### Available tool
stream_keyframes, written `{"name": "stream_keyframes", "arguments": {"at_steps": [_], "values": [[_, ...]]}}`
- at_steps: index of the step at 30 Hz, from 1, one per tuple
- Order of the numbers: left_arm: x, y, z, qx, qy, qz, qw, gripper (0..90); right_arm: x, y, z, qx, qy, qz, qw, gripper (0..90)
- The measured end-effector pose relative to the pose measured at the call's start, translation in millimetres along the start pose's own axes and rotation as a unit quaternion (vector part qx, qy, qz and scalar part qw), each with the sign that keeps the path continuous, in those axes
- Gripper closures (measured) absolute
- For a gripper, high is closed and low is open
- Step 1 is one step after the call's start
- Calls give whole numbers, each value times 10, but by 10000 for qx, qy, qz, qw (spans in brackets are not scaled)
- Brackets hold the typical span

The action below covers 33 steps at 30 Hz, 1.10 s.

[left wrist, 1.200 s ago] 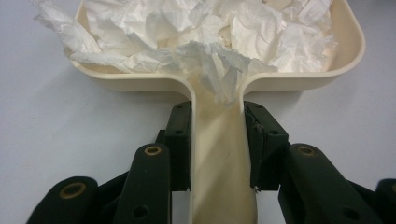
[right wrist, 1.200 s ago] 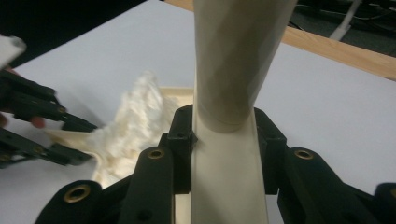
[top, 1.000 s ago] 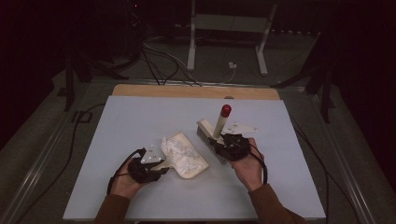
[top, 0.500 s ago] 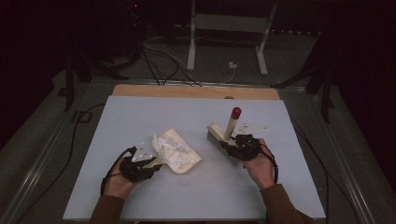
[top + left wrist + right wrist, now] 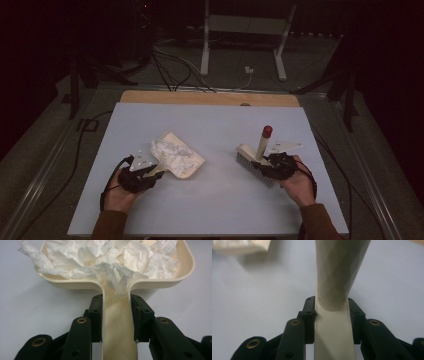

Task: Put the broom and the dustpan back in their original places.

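The cream dustpan, heaped with crumpled tissue, sits left of centre on the table, its handle clamped in the left gripper. Well apart, the right gripper pinches the hand brush, red-tipped handle upward.

The dustpan lies on the tabletop, left of centre. Crumpled paper lies in the dustpan. The left tongs sit at the dustpan's near-left end, clamped on its handle. The brush rests on the tabletop well to the right of the dustpan, apart from it, its handle rising away from the board. The right tongs sit just right of the brush, closed on it.
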State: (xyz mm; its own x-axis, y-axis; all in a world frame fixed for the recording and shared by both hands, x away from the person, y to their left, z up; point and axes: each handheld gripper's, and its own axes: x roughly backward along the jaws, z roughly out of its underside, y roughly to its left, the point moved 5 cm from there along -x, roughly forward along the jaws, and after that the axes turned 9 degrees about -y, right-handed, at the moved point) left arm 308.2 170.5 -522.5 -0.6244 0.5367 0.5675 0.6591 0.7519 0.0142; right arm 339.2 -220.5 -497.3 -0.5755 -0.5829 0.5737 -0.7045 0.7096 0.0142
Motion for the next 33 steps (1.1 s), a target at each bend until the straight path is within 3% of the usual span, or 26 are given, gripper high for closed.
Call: {"name": "stream_keyframes", "arguments": {"at_steps": [5, 8, 13, 17, 21, 25, 28, 33], "values": [[47, 60, 27, 112, -55, -174, 9998, 670, -4, -15, 44, -27, -58, -170, 9998, 658], [76, 96, 44, 174, -81, -265, 9995, 670, 32, -16, 7, -21, -224, -121, 9997, 598], [115, 155, 98, 355, -96, -504, 9981, 670, 183, -28, -181, -165, -739, 112, 9971, 579], [138, 188, 142, 493, -104, -725, 9961, 670, 250, -21, -315, -212, -951, 291, 9948, 598], [155, 201, 172, 602, -113, -1002, 9931, 670, 295, -34, -424, -396, -1167, 492, 9912, 642], [169, 203, 190, 721, -179, -1363, 9879, 670, 298, -77, -452, -547, -1237, 649, 9887, 687], [162, 186, 214, 918, -298, -1595, 9825, 670, 294, -99, -458, -586, -1220, 618, 9889, 695], [124, 129, 276, 1016, -284, -1738, 9791, 670, 330, -86, -464, -463, -1152, 434, 9913, 698]]}}
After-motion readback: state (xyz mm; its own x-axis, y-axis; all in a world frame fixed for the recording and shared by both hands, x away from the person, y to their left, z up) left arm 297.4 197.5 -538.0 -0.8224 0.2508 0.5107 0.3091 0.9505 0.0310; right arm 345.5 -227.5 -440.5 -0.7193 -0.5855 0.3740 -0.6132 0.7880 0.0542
